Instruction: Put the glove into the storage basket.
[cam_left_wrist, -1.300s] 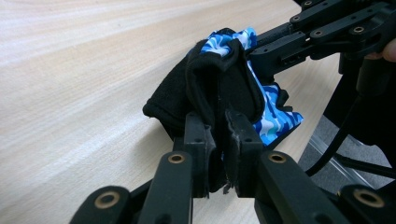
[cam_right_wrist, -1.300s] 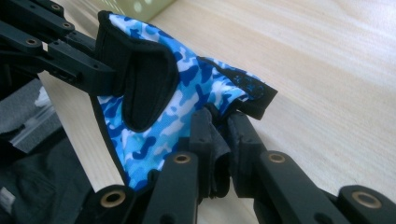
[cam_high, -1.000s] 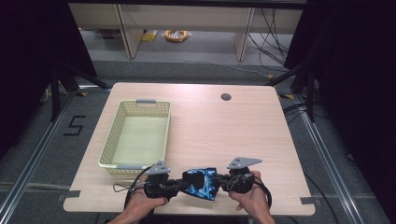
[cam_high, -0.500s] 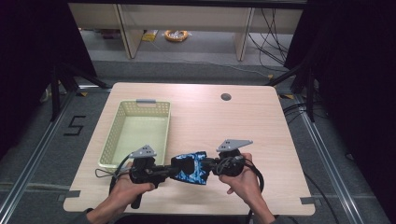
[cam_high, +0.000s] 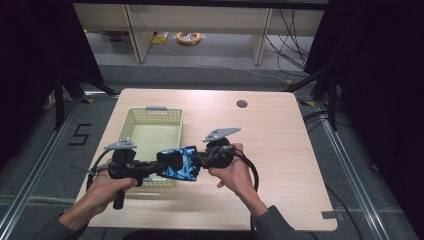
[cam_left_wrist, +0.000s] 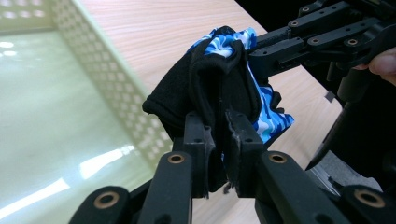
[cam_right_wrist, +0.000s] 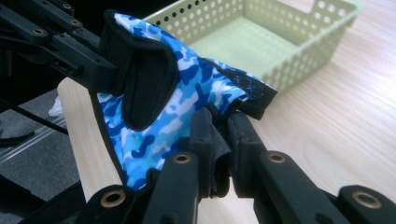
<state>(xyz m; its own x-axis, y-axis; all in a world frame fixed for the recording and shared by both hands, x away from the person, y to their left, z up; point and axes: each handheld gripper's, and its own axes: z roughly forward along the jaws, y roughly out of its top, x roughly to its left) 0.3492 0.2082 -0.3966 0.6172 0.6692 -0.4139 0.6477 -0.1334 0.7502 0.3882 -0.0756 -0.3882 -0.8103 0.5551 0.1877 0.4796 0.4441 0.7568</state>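
1. Moved: both grippers and the blue camouflage cloth (cam_high: 181, 163) now farther left, over the basket's near corner.
2. Basket (cam_high: 131, 122): left table (cam_high: 280, 145) half.
3. Left gripper (cam_high: 150, 169): fingers clamping cloth.
4. Right gripper (cam_high: 200, 161): fingers clamping cloth; bare tabletop beyond.

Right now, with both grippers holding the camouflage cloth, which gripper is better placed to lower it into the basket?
Left: the left gripper, shut on the blue camouflage cloth, sits by the green basket; the right gripper is farther off.
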